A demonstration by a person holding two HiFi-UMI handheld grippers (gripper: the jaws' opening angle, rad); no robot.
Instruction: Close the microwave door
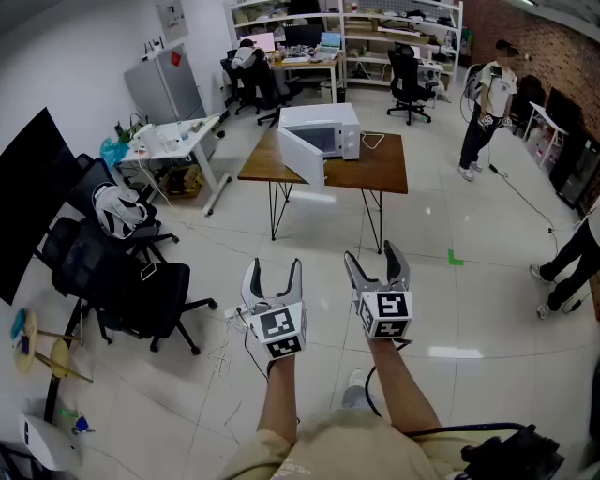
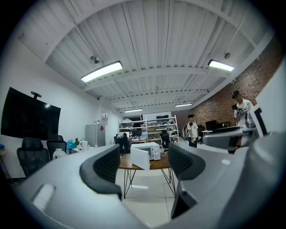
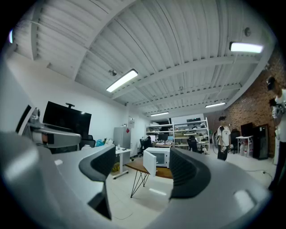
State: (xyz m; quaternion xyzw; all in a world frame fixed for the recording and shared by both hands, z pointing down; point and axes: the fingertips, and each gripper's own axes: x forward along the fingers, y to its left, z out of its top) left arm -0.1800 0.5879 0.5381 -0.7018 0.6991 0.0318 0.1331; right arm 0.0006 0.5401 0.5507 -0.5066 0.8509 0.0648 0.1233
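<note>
Head view, microwave (image 1: pixel 321 133) well beyond grippers (image 1: pixel 275 269) (image 1: pixel 371 255)

Microwave (image 1: pixel 323 120) details too small.

Even, bright light from ceiling tube lamps (image 2: pixel 102 71); glare patches on floor tiles (image 1: pixel 456 352). Strong fisheye bending, dark vignetted corners in gripper views.

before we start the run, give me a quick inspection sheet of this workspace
surface: wooden table, mostly bare
job's things: microwave on the table, its door swung open
clutter: nothing seen on the table
grippers: left gripper and right gripper both open, empty, well short of the table
cables: white cord beside the microwave; wires on the floor
surroundings: office chairs, shelves, person standing at right
</note>
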